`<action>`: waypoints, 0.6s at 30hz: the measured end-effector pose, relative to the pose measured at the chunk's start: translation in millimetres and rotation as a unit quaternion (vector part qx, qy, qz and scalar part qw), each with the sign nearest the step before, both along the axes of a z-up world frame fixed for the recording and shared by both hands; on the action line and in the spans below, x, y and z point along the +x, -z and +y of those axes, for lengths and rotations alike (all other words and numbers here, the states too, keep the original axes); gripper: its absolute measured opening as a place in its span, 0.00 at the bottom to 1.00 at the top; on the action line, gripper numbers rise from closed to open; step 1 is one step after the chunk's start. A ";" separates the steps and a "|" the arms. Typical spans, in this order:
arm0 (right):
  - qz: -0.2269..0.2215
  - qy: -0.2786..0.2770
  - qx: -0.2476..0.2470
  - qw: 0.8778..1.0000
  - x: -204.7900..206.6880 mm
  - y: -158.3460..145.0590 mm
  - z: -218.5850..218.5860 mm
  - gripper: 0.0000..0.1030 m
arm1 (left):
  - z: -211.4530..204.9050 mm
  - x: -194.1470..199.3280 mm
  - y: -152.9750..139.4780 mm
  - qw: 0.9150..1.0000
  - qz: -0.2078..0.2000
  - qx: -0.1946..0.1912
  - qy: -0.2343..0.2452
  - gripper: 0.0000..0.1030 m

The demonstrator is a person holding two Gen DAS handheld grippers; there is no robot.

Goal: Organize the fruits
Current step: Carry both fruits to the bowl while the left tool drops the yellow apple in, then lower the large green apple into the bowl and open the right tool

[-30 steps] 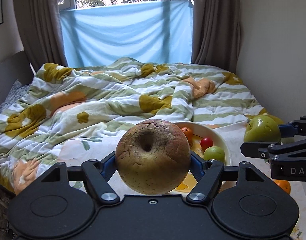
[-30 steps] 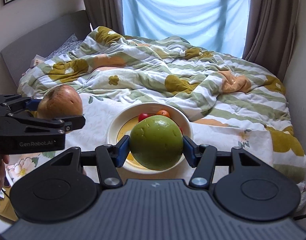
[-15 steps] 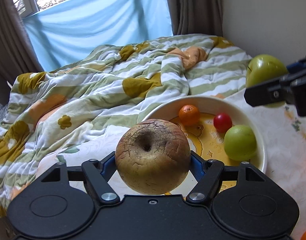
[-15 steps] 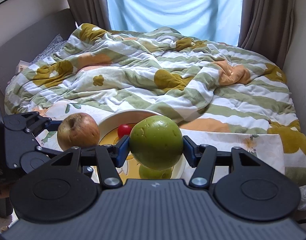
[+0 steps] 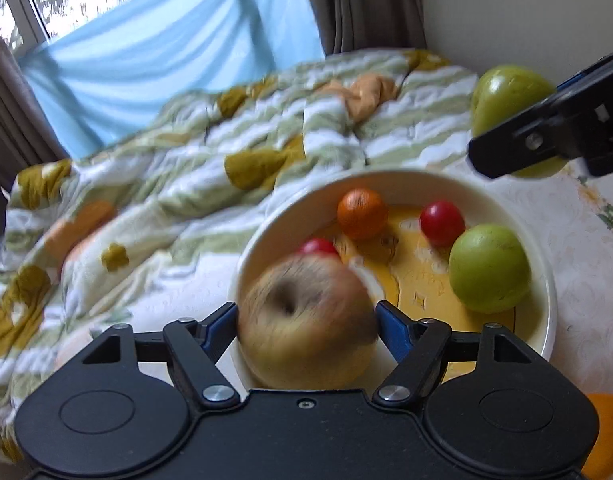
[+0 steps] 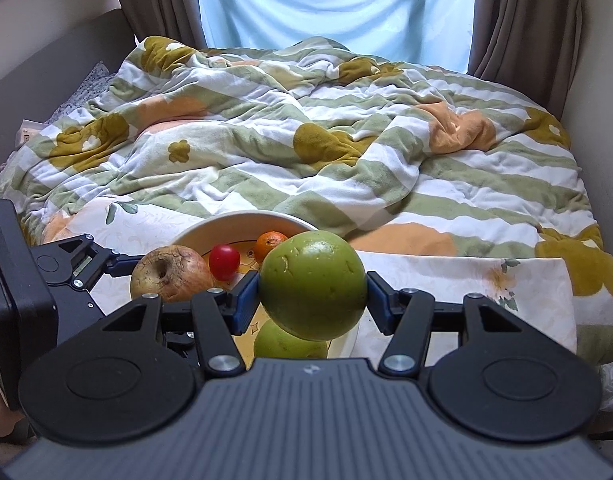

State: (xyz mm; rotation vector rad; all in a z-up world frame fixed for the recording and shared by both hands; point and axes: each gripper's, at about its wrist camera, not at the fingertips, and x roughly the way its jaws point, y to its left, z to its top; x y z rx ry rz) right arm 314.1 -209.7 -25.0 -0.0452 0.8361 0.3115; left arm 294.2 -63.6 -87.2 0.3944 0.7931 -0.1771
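The left gripper (image 5: 306, 322) is brought down over the bowl (image 5: 548, 280), and its fingers (image 5: 392, 326) are opening around the wrinkled apple (image 5: 306, 316), now blurred. A second red fruit (image 5: 318, 247) is revealed behind it. The green apple (image 6: 312, 284) is carried nearer the bowl.

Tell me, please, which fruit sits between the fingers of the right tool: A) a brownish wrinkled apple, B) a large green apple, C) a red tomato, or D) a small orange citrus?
B: in the right wrist view the large green apple sits clamped between the blue pads of the right tool, above the near rim of the bowl.
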 end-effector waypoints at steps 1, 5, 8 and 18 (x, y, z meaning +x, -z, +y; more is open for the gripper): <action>0.000 0.000 0.002 1.000 -0.3 -0.2 -0.3 0.69 | -1.8 -2.4 -3.3 1.000 -0.015 0.008 0.004 1.00; 0.001 0.003 0.006 1.000 3.1 -0.3 0.5 0.69 | -4.3 -7.8 -12.2 0.999 -0.032 0.019 0.006 1.00; -0.001 -0.001 0.007 1.000 8.8 -0.4 2.4 0.69 | 3.9 -11.2 -16.5 1.000 -0.017 -0.002 -0.002 1.00; 0.018 -0.053 0.011 0.998 26.4 15.6 28.8 0.69 | 34.6 -25.9 -26.6 0.997 0.027 -0.068 -0.040 1.00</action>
